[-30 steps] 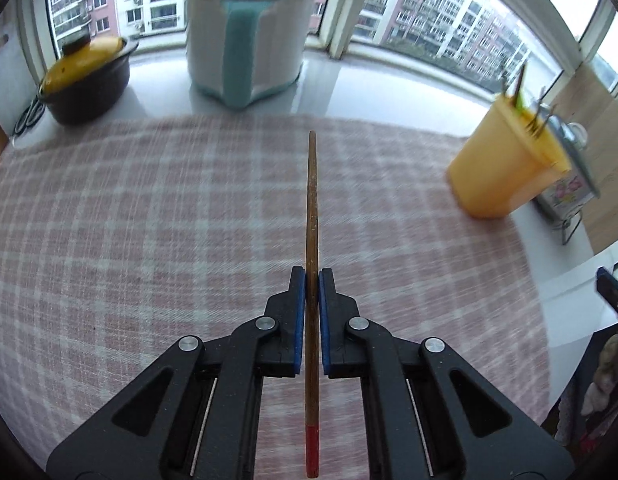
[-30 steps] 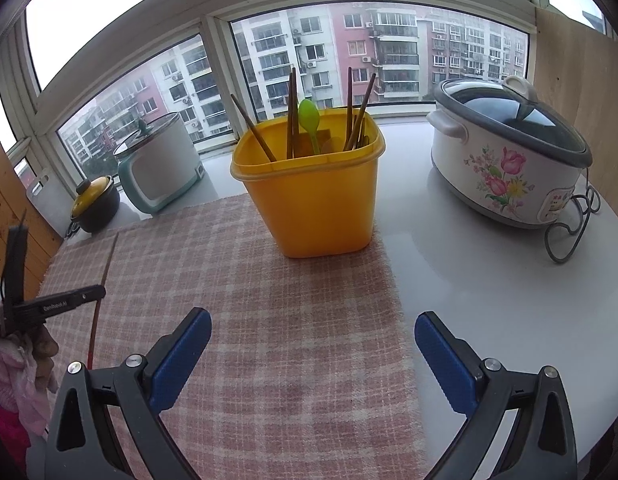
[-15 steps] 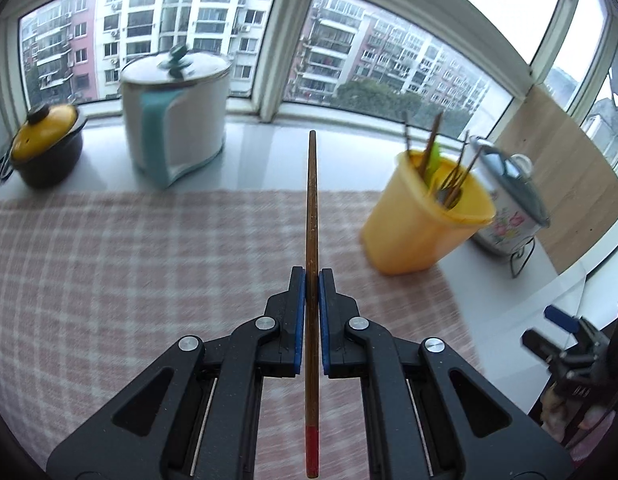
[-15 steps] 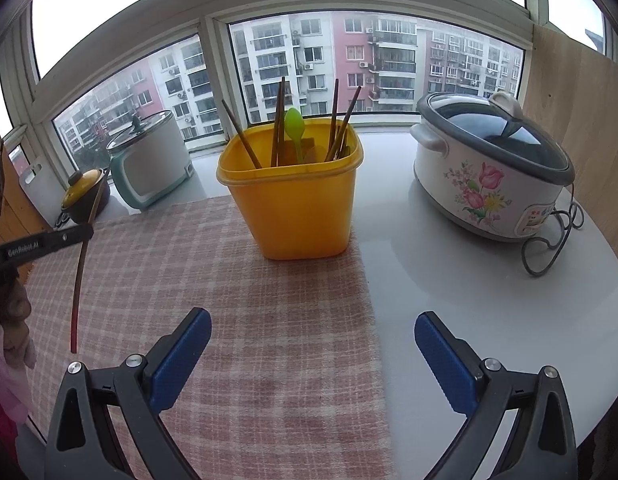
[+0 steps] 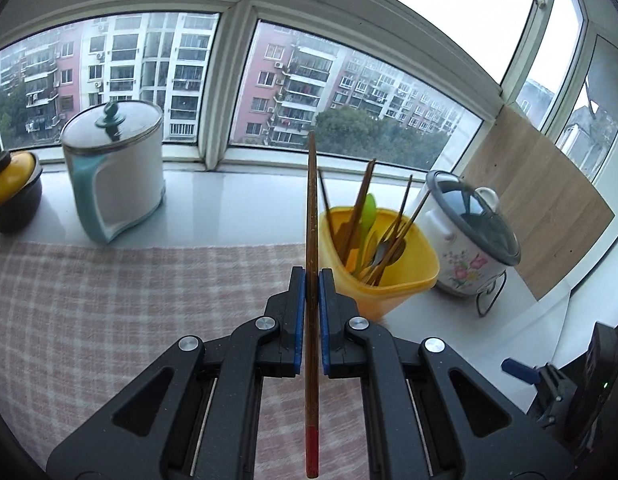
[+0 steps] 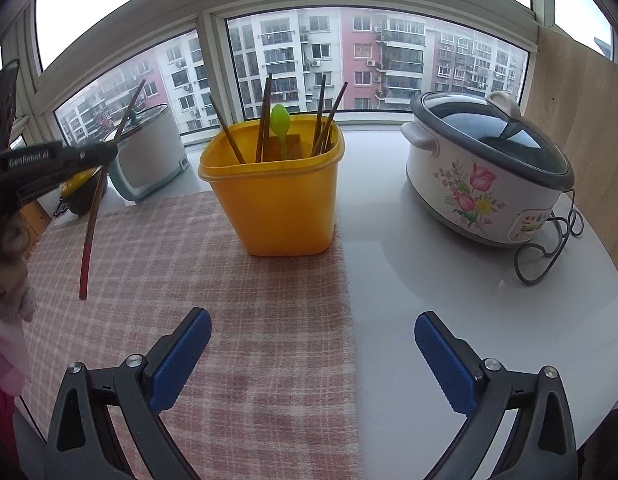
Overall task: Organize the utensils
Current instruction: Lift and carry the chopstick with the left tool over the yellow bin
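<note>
My left gripper [image 5: 312, 276] is shut on a brown chopstick [image 5: 312, 208] with a red end, held in the air just left of the yellow bin [image 5: 409, 276]. The bin holds several chopsticks, a green spoon [image 5: 368, 216] and a metal spoon. In the right wrist view the left gripper [image 6: 109, 152] with the chopstick [image 6: 94, 208] shows at the left, above the checked cloth, left of the bin [image 6: 277, 196]. My right gripper [image 6: 313, 336] is open and empty, low over the cloth's right edge, in front of the bin.
A pink checked cloth [image 6: 181, 264] covers the left part of the white counter [image 6: 449, 280]. A flowered slow cooker [image 6: 485, 184] with a cord stands at the right. A white and teal pot [image 5: 117, 176] and a small yellow-lidded pot [image 5: 13, 196] stand by the window.
My left gripper has lifted and swung right with the chopstick, bringing the yellow bin close beside it. The right gripper has shifted only slightly and stays open.
</note>
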A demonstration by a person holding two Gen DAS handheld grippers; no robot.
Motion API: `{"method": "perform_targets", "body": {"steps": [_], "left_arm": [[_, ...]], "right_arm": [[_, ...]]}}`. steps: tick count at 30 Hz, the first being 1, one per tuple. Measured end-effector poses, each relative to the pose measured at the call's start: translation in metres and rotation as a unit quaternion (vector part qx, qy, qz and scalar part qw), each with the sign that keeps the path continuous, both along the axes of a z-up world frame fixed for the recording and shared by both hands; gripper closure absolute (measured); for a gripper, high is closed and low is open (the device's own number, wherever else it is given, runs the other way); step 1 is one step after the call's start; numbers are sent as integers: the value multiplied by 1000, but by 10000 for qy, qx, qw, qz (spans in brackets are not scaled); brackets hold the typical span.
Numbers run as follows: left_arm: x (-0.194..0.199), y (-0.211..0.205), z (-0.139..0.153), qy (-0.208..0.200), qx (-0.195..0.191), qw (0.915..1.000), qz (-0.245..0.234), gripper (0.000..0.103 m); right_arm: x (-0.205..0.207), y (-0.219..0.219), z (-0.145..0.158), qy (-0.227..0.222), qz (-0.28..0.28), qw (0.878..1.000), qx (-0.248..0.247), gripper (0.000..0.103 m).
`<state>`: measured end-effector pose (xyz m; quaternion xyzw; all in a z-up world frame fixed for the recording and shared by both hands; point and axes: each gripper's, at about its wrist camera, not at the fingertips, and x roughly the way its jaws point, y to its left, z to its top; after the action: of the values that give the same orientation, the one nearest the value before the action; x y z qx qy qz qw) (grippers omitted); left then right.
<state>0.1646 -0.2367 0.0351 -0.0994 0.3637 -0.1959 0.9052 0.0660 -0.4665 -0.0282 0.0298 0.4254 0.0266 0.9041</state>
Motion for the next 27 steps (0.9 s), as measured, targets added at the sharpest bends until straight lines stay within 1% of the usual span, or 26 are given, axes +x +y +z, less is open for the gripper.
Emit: {"method": "perform_targets", "body": {"steps": [7,11,16,21,27], "left_arm": [[20,-31,22,-310,-141,9994,30,99],[37,-48,28,-418,-191,9989,82,99],[58,-68,31,-515,-195,9984,134,99],[72,-88,33,-678,-128,9974,202,99],[89,-106,30,-782,-102,9963,336,99]], "right_arm": [[3,-11,-7,103,63,9999,88,0],[3,-17,-11,142,88,9997,155,0],[1,-25,-15,194,87,9996,185,0],[2,-33,-22,293,59,9993,245,0],[2,-39,-25,311,64,9991,290,0]]}}
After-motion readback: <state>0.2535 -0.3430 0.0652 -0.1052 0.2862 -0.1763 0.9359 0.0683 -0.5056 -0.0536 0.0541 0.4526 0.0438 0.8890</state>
